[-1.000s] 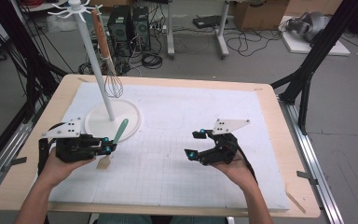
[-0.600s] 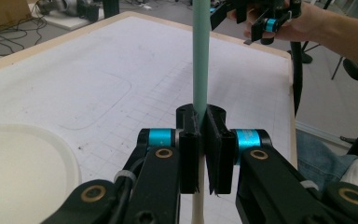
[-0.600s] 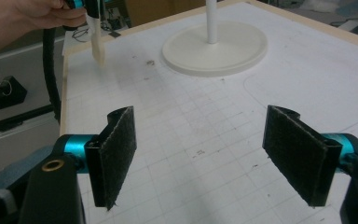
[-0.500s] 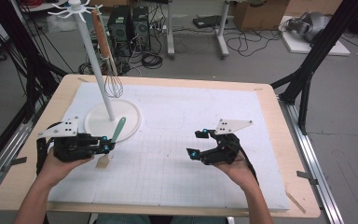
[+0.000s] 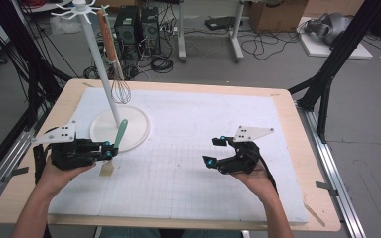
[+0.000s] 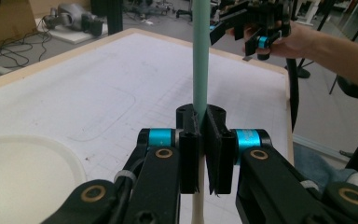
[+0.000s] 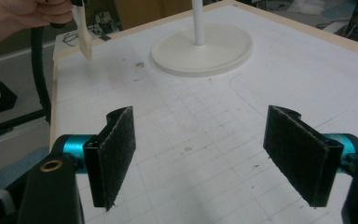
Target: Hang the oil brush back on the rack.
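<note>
At the lower left of the high view, the left tongs (image 5: 110, 150) are clamped on a spatula with a green handle and a cream blade (image 5: 117, 141), which slants just off the edge of the round white base of the utensil stand (image 5: 136, 130). At the lower right, the right tongs (image 5: 216, 151) stand apart, with nothing between them, above the white gridded mat on the desk (image 5: 178, 173). A wire whisk with a wooden handle (image 5: 115, 64) hangs from the stand at the upper left.

Even, soft indoor light; faint shadows, slight overall softness, no strong glare.
</note>
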`<state>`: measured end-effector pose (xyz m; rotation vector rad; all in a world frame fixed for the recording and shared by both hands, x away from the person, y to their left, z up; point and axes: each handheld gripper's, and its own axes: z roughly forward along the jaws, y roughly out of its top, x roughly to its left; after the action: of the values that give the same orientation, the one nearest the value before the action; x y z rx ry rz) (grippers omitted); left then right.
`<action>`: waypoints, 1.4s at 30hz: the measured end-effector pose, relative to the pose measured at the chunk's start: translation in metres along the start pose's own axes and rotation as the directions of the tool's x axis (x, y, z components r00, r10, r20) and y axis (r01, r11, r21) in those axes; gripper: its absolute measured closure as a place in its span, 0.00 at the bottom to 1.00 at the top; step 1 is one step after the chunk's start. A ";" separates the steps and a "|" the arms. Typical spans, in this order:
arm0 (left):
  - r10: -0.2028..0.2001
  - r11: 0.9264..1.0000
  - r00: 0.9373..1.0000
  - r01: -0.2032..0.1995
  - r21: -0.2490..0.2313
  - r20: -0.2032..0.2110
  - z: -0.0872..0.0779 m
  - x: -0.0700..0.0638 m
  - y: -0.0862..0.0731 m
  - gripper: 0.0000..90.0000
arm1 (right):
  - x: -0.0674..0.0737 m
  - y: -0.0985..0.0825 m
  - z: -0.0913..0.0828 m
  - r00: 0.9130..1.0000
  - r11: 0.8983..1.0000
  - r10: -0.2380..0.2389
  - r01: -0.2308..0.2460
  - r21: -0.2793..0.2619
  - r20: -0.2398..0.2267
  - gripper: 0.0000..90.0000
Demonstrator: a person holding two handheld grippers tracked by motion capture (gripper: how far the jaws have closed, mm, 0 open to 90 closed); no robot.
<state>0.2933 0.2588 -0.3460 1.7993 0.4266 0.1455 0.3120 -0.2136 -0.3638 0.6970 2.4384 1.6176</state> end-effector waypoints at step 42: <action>-0.026 0.973 0.998 0.014 -0.229 -0.049 -0.033 0.028 0.060 0.94 | -0.003 -0.006 -0.007 1.000 1.000 0.003 -0.003 -0.009 0.015 0.26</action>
<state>0.3211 0.2865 -0.2833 1.5665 0.4463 0.2194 0.3101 -0.2225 -0.3666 0.7094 2.4194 1.6173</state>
